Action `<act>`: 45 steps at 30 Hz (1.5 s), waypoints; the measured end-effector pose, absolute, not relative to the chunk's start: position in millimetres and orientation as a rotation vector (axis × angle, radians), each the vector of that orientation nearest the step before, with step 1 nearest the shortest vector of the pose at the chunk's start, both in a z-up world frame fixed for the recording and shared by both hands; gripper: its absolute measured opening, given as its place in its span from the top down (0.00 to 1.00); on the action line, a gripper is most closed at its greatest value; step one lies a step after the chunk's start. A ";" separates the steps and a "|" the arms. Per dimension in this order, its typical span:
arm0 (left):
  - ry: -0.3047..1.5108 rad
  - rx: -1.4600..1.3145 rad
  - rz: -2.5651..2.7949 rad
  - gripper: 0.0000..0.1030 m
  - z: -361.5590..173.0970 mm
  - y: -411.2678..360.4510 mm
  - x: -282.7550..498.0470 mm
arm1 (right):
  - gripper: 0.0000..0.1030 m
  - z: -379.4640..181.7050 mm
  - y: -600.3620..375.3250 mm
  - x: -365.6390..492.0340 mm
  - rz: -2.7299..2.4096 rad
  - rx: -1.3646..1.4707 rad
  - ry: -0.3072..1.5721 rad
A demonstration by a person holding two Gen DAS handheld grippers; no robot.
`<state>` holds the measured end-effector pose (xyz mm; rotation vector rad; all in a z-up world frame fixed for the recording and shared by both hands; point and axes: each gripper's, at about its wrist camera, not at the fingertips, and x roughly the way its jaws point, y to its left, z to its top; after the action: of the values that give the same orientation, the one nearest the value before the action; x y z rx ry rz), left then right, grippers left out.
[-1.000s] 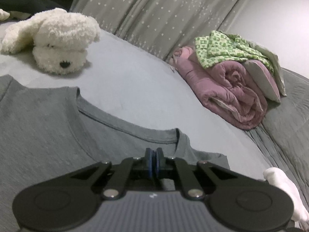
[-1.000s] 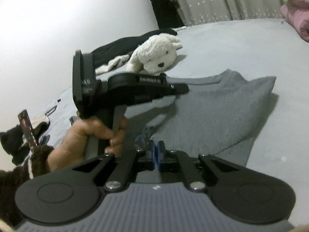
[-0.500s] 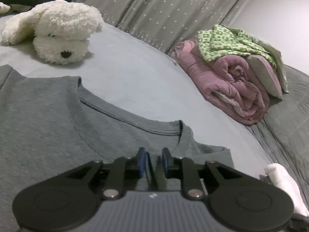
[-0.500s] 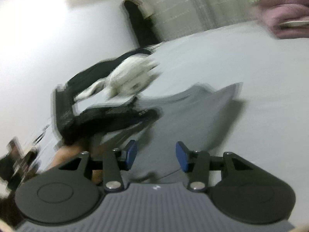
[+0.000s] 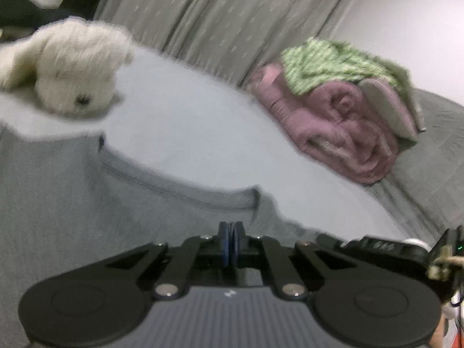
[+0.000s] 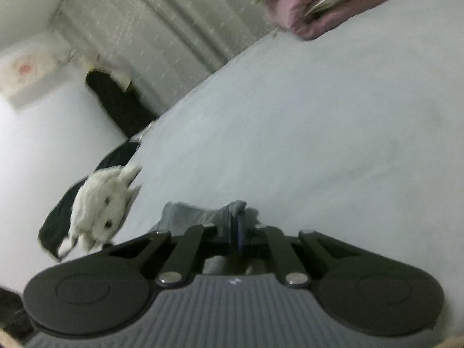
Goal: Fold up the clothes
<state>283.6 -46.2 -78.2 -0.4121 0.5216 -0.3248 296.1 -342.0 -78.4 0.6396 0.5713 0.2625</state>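
Note:
A grey T-shirt lies on the pale bed sheet, neckline facing the far side. My left gripper is shut, its blue pads pressed together over the shirt near the right shoulder; whether cloth is pinched I cannot tell. In the right wrist view a corner of the grey T-shirt bunches up at my right gripper, which is shut on it. The right gripper's body shows at the lower right of the left wrist view.
A white plush dog lies at the far left of the bed, also in the right wrist view. A rolled pink blanket with a green cloth on top sits at the right. Grey curtains hang behind.
Both grippers opened half a second ago and have shut again. The right gripper swung away from the left hand to the shirt's corner and closed on it.

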 end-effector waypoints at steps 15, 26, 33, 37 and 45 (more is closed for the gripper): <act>0.597 -0.366 -0.283 0.80 -91.9 -52.3 299.8 | 0.86 -73.1 -320.4 292.5 0.173 0.422 0.545; 0.556 -0.472 -0.445 0.64 -67.2 -31.6 288.5 | 0.75 -45.8 -317.4 277.7 0.350 0.340 0.520; 0.646 -0.289 -0.459 0.73 -88.6 -58.7 294.9 | 0.69 -55.3 -294.9 280.8 0.401 0.206 0.587; 0.629 -0.306 -0.430 0.70 -84.7 -53.0 294.1 | 0.68 -57.0 -291.8 280.5 0.381 0.167 0.606; 0.618 -0.342 -0.501 0.70 -81.0 -47.1 294.2 | 0.68 -33.5 -285.4 254.9 0.460 0.135 0.639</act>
<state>294.2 -47.1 -81.0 -0.3420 0.6184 -0.5007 254.9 -285.4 -33.5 0.1354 0.6389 0.4598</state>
